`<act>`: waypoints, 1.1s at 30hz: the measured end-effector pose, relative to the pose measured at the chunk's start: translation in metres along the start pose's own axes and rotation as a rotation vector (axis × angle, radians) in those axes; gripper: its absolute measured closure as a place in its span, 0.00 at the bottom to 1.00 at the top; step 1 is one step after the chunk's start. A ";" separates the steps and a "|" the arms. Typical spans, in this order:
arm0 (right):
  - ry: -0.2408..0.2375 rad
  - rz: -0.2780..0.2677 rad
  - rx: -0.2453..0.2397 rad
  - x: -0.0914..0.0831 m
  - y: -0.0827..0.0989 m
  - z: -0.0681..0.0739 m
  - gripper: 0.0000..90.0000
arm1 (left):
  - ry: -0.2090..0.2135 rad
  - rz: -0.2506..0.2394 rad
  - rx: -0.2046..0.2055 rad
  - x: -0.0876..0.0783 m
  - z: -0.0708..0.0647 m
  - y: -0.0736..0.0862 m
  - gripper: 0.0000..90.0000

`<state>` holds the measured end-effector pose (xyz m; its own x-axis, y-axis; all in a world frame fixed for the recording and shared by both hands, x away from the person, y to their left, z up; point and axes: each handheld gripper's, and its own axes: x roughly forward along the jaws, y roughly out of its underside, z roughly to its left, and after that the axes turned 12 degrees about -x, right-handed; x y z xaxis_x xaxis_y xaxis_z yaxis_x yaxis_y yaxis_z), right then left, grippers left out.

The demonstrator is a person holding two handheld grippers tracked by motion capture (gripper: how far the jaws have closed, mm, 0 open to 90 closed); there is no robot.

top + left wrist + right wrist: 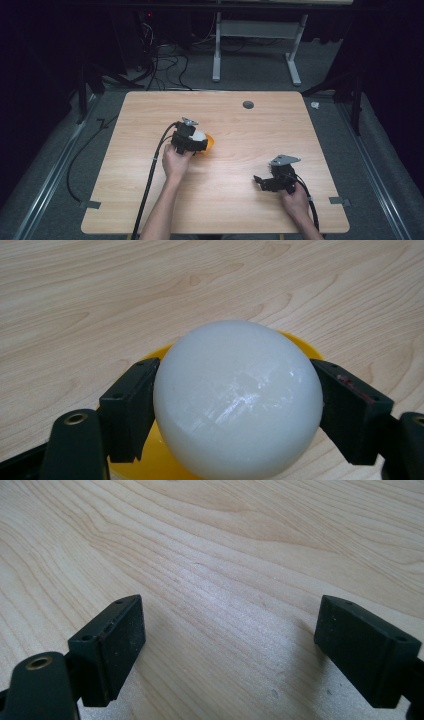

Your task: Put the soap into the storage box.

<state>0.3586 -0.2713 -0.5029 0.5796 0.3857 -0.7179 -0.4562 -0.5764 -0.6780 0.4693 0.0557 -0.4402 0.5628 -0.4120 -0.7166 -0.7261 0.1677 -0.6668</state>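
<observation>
**Left Gripper Clamped on a White Ball Over a Yellow Dish**

The left gripper [235,405] pinched a white ball [238,400], its two black jaws pressed flat against the ball's opposite sides in the left gripper view. The ball was smooth and matte, with a faint sheen near its middle. Beneath and behind it lay a yellow dish [300,342], whose rim peeked out past the ball's upper edge and again below it between the jaws; whether the ball touched the dish could not be told.

In the high view, the left gripper [199,142] sat near the middle of the wooden table [150,200], the ball [199,135] pale at its tip and the dish [209,142] showing as an orange-yellow sliver on the side away from the left hand [176,161]. A black cable trailed from it toward the near edge.

The right gripper [230,650] stood spread wide, jaws well apart over bare wood, holding nothing. Seen from above, the right gripper [259,181] rested low near the table's near right part, well apart from the ball, held by the right hand [295,199].
</observation>
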 end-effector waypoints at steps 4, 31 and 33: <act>0.000 0.001 0.002 0.000 0.000 0.000 0.15 | -0.006 -0.001 -0.007 0.002 0.001 0.000 0.27; 0.000 0.000 0.003 0.000 0.000 0.000 0.15 | -0.016 0.001 -0.030 0.016 0.001 0.004 0.26; 0.000 0.000 0.002 0.000 0.000 0.000 0.15 | -0.012 -0.020 -0.029 0.011 0.001 0.003 0.26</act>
<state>0.3583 -0.2712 -0.5029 0.5794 0.3858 -0.7179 -0.4577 -0.5748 -0.6783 0.4734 0.0529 -0.4504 0.5819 -0.4044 -0.7056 -0.7258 0.1331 -0.6749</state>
